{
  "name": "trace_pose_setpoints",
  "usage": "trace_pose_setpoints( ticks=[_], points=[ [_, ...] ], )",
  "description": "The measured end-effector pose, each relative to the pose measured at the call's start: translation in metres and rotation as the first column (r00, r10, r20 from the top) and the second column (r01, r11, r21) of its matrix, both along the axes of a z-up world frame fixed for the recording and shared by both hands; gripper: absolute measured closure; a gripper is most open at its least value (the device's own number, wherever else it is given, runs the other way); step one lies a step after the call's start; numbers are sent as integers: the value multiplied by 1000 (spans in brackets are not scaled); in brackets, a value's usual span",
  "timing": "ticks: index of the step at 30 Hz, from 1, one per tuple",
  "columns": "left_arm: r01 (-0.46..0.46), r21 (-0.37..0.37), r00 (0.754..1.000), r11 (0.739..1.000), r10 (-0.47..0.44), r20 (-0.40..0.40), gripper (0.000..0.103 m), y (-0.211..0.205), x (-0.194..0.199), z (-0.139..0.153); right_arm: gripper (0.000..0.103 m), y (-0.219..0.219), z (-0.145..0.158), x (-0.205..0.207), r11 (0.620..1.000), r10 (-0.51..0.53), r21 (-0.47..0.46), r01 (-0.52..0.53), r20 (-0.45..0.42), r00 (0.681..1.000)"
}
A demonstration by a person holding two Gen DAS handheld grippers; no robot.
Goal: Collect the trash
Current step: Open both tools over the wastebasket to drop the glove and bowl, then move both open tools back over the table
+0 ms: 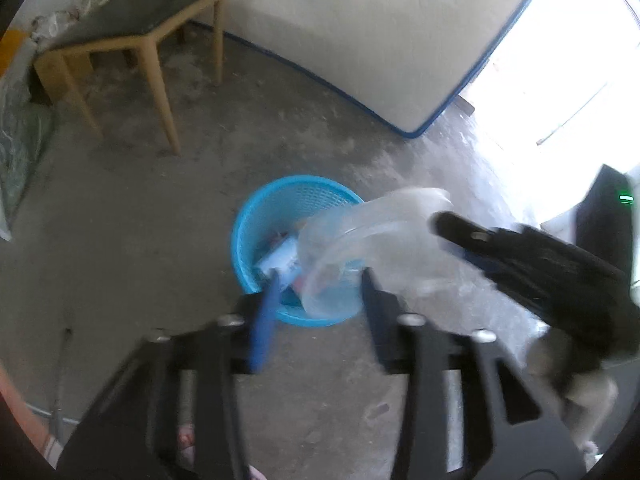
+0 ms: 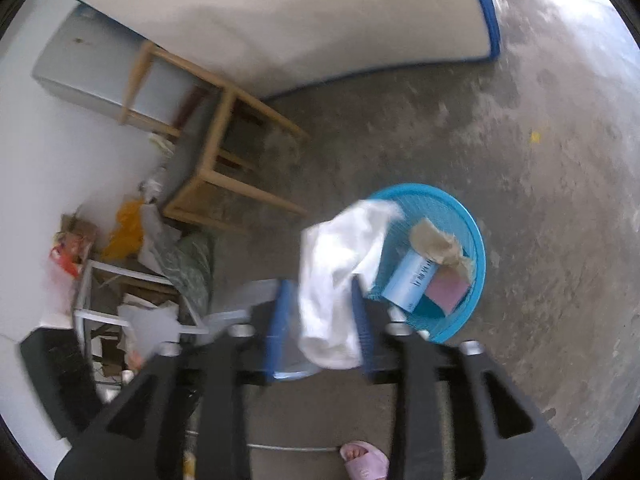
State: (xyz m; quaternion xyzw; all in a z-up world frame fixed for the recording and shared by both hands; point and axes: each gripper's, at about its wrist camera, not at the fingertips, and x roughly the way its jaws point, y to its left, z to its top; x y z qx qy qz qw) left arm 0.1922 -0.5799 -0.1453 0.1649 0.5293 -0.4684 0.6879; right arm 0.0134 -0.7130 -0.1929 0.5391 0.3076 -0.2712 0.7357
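Looking down from the left gripper [image 1: 320,284], its blue-padded fingers [image 1: 262,328] are spread apart right above a blue mesh trash basket [image 1: 256,216] on the bare concrete floor [image 1: 120,220]. A clear plastic container [image 1: 360,240] is tipped over the basket rim, not pinched by either finger. Some paper and packaging already sits inside the basket. The right gripper [image 1: 528,264] pokes in from the right side, blurry, beside the container. Further back there's a wooden chair [image 1: 136,28] and a white mattress [image 1: 360,32] with blue edging

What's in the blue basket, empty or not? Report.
Not empty: the blue basket holds a light blue box, pink pad and crumpled brown paper.
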Motion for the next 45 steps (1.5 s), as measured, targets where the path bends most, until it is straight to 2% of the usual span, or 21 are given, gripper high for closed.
trace_pose_setpoints(
  ticks=[4, 9, 14, 16, 19, 23, 26, 28, 29, 30, 31, 35, 39, 42, 45],
  points=[
    [3, -36, 1000, 999, -3, 3, 56, 17, -3, 4, 64, -4, -33, 0, 999, -16, 27, 18, -79, 997],
    [-2, -103, 999, 995, 5, 31, 56, 49, -6, 34, 64, 3, -36, -15, 999, -26, 21, 28, -70, 997],
    [11, -201, 998, 980, 3, 65, 54, 94, -24, 84, 64, 25, -6, -36, 999, 2, -37, -3, -20, 1000],
    [19, -246, 995, 969, 7, 103, 45, 121, -35, 106, 62, 38, 12, -45, 998, 35, -59, -34, 17, 999],
    [22, -271, 990, 962, 17, 142, 33, 172, -52, 133, 54, 62, 41, -59, 988, 100, -120, -93, 54, 994],
    [-82, -278, 972, 957, 138, 190, 29, 251, -63, 150, 53, 93, 70, -62, 964, 211, -173, -203, 29, 977],
    [-169, -268, 938, 948, 238, 251, 28, 302, -69, 157, 52, 115, 90, -56, 942, 277, -202, -268, 17, 961],
    [-225, -266, 906, 937, 302, 298, 26, 335, -73, 161, 46, 133, 104, -48, 923, 326, -222, -313, 23, 945],
    [-253, -260, 884, 932, 332, 328, 26, 349, -76, 163, 45, 143, 110, -44, 914, 351, -228, -335, 31, 936],
    [-285, -254, 852, 924, 365, 375, 25, 366, -80, 164, 44, 155, 116, -36, 900, 385, -234, -367, 34, 922],
    [-295, -255, 837, 921, 377, 395, 24, 378, -81, 165, 44, 164, 120, -30, 890, 408, -238, -389, 32, 913],
    [-360, -246, 804, 900, 433, 407, 22, 427, -86, 162, 44, 209, 135, 2, 833, 512, -254, -492, 13, 859],
    [-445, -256, 770, 858, 513, 381, 22, 476, -86, 155, 44, 258, 152, 32, 761, 611, -272, -588, -4, 792],
    [-515, -274, 723, 812, 583, 371, 22, 514, -90, 149, 43, 300, 167, 57, 688, 691, -289, -666, -19, 722],
    [-587, -294, 669, 754, 657, 348, 22, 542, -93, 139, 40, 335, 177, 75, 630, 743, -302, -716, -35, 669]
  ],
)
